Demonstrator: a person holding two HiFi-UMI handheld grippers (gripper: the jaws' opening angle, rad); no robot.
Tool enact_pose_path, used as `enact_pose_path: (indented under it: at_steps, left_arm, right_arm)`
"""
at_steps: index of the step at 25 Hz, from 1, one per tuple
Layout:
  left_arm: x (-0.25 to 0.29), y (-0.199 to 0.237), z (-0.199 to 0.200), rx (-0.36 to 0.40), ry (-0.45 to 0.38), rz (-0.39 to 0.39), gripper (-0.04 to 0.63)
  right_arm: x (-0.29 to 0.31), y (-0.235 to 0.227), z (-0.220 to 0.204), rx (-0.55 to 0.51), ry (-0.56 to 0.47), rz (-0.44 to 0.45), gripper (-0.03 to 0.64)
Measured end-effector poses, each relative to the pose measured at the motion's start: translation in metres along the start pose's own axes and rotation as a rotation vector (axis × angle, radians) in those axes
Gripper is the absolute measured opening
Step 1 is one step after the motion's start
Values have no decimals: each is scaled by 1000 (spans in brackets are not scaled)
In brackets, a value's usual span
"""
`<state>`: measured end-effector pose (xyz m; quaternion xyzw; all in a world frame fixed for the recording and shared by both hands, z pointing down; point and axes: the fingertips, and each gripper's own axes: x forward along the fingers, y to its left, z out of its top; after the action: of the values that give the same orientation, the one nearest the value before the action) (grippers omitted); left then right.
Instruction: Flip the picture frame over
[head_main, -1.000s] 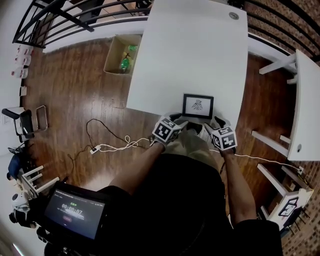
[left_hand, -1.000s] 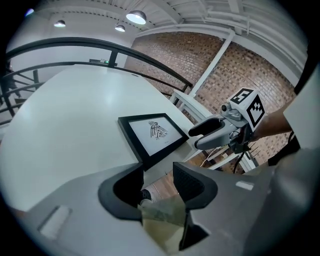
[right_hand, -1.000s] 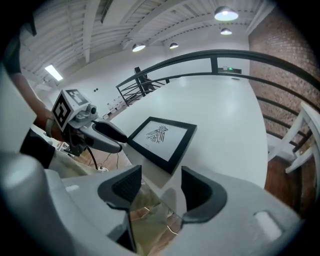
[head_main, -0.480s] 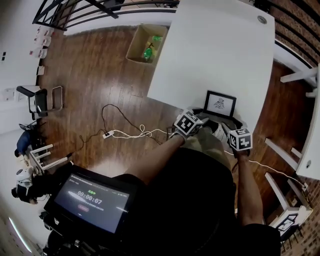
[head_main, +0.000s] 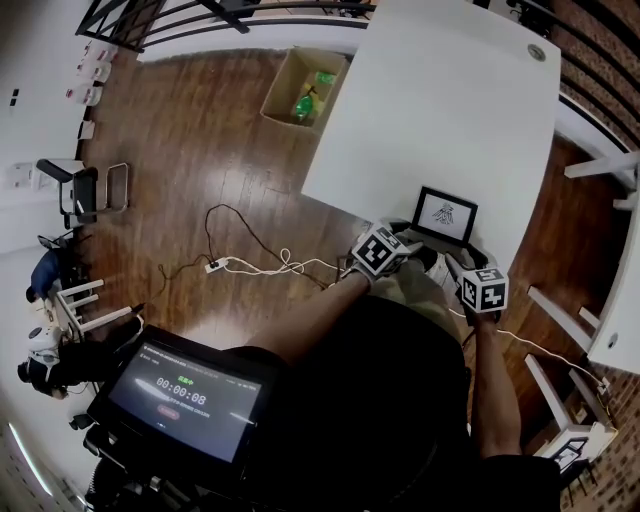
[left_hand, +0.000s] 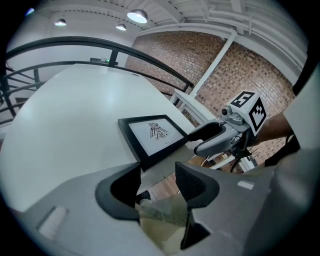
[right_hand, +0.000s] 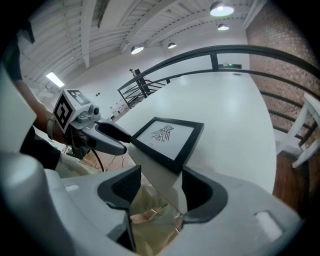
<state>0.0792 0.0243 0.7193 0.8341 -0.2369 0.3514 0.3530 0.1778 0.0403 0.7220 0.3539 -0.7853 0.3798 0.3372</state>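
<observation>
A black picture frame (head_main: 445, 216) with a small drawing lies face up at the near edge of the white table (head_main: 440, 100). My left gripper (head_main: 418, 256) hovers just short of the frame's near left corner. Its jaws are opening with nothing between them. In the left gripper view the frame (left_hand: 152, 134) lies just beyond my left gripper (left_hand: 157, 181). My right gripper (head_main: 456, 268) stands open off the near right corner. In the right gripper view the frame (right_hand: 167, 137) sits just past my right gripper (right_hand: 161, 186). Neither gripper touches the frame.
A cardboard box (head_main: 305, 88) holding green bottles stands on the wood floor left of the table. White cables (head_main: 250, 265) trail over the floor. A second white table (head_main: 625, 300) is at the right, a monitor (head_main: 185, 395) at lower left, and a black railing (head_main: 150, 20) runs behind.
The head view has swung, so the table and frame now sit further right in the picture. Both grippers stay at the table's near edge below the frame.
</observation>
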Motion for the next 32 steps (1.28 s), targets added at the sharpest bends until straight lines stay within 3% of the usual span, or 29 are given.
enact_pose_path:
  at_steps: [15, 32]
  left_arm:
    - [-27, -9, 26, 22, -69, -43, 232]
    - [-47, -20, 63, 25, -148, -63, 239]
  right_arm:
    - [-37, 14, 36, 45, -124, -27, 241]
    - [-64, 11, 65, 27, -176, -42, 246]
